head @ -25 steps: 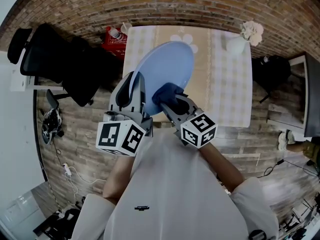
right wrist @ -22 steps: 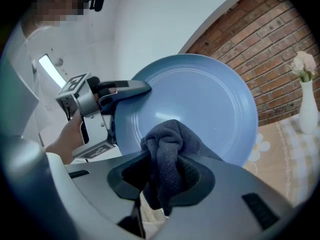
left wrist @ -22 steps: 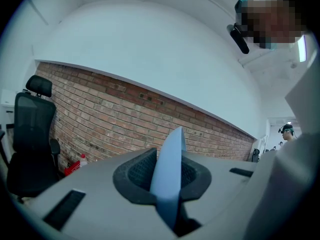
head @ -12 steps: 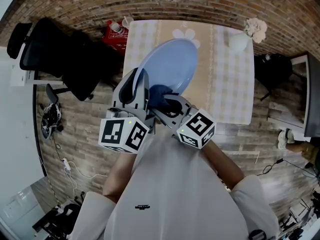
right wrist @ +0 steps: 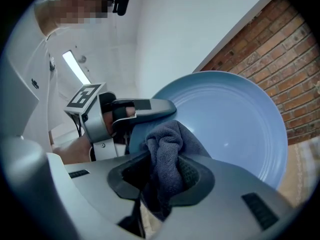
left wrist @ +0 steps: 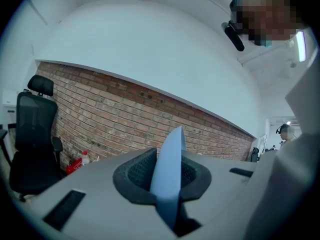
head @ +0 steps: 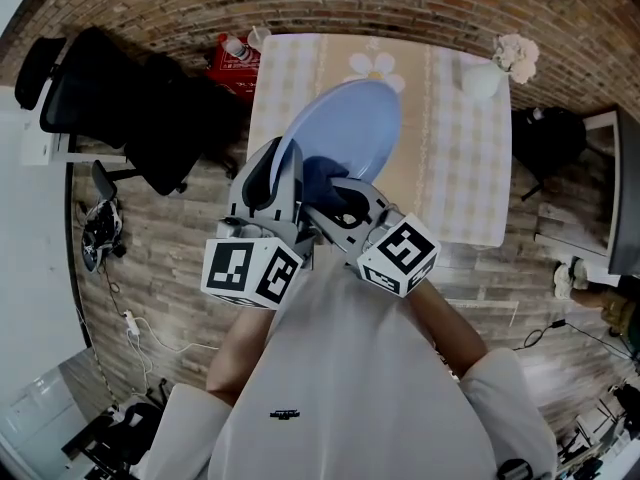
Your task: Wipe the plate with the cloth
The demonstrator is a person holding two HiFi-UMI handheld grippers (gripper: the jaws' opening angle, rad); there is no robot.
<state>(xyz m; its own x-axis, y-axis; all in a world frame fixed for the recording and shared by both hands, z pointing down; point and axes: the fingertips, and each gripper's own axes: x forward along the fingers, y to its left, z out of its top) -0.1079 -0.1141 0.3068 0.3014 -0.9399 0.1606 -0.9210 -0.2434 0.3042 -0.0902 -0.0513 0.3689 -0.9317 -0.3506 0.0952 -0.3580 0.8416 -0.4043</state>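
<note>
Blue plate point(head: 350, 128) rim clamped in left gripper point(head: 272, 180); right gripper point(right wrist: 162, 179) clenches cloth point(right wrist: 167, 144) beside that rim.

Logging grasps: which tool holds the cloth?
The right tool, shut on the dark blue cloth; the left tool grips the light blue plate by its rim.

Premises: an indoor room dressed as a home dining corner inside a workspace. Far side: exposed brick wall point(head: 330, 3). Floor point(head: 170, 258): wood-look planks. Centre: table point(head: 465, 168) under a checked cloth, with a white vase of flowers point(head: 482, 80) at its far right corner. Left: black office chair point(head: 90, 93) and red crate point(head: 228, 65) holding bottles. Near left: loose cables point(head: 135, 343) on the floor.
</note>
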